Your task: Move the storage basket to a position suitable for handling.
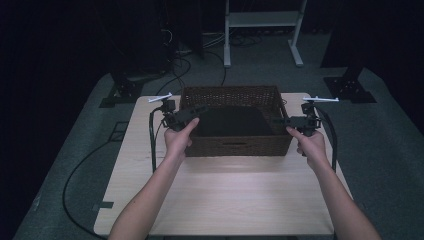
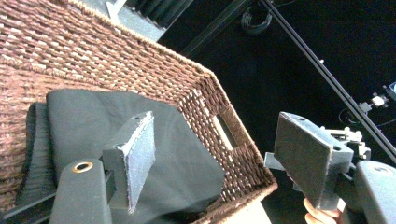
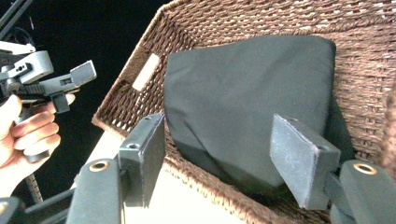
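Both our grippers, left (image 1: 199, 111) and right (image 1: 278, 120), have jaws spread, holding nothing; careless closing might snag the basket (image 1: 235, 148) rim instead of the dark cloth (image 1: 232, 121).

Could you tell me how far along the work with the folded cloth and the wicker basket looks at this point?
Done, it seems: the dark folded cloth already lies flat inside the wicker basket. In hand: nothing; the left gripper and right gripper both stand open at the basket's two ends, jaws empty. Left: probably just drawing both hands away, or carrying the basket, though which I cannot tell.
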